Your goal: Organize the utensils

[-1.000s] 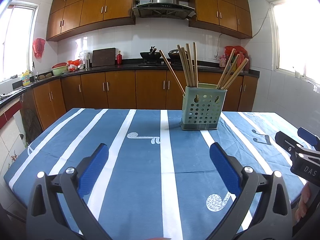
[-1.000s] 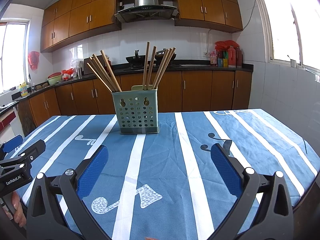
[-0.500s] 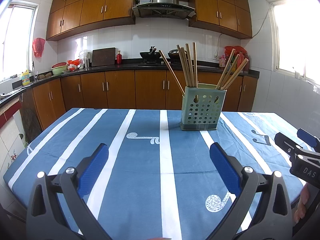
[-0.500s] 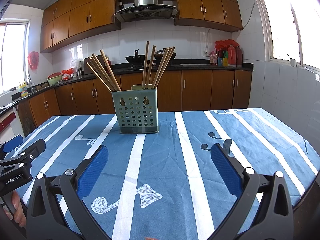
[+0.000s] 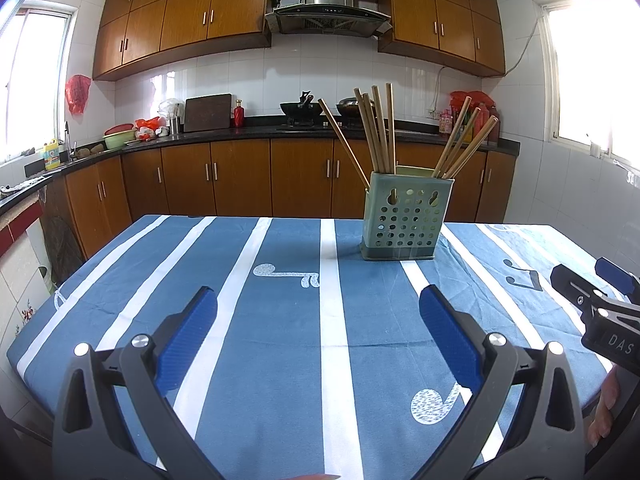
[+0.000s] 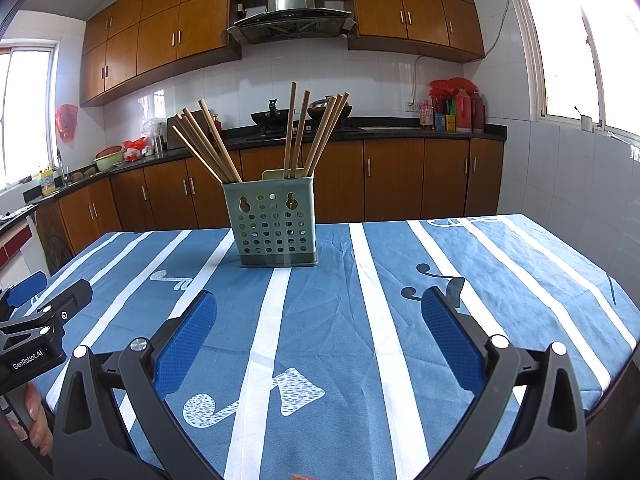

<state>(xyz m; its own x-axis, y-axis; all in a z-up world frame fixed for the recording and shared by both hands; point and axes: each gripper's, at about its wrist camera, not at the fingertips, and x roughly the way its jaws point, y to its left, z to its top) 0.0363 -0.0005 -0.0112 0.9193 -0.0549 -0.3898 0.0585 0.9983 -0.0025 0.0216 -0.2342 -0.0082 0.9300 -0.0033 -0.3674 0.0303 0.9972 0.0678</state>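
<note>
Both claws wide open and empty, left gripper (image 5: pixel 318 312) and right gripper (image 6: pixel 319 312) hovering over the near edge of the table (image 5: pixel 280 320), green holder (image 6: pixel 276 224) mid-table toward the far edge, chopsticks (image 6: pixel 316 136) upright-ish inside, leaning both ways

— How is the light looking to you?

— Daylight is pouring in from the windows (image 5: pixel 592 80) on both sides, and the panes are blowing out to plain white. You are getting a bright, evenly lit tablecloth (image 6: pixel 344 320), with only a soft shadow lying at the foot of the holder (image 6: pixel 276 224).

— And the sharpness?

— Everything is staying crisp, near and far. The fisheye is bending the upper cabinets (image 5: pixel 192 20) into curves, and the corners are darkening into a black vignette. The wall tiles (image 6: pixel 280 76) are catching a faint sheen.
</note>
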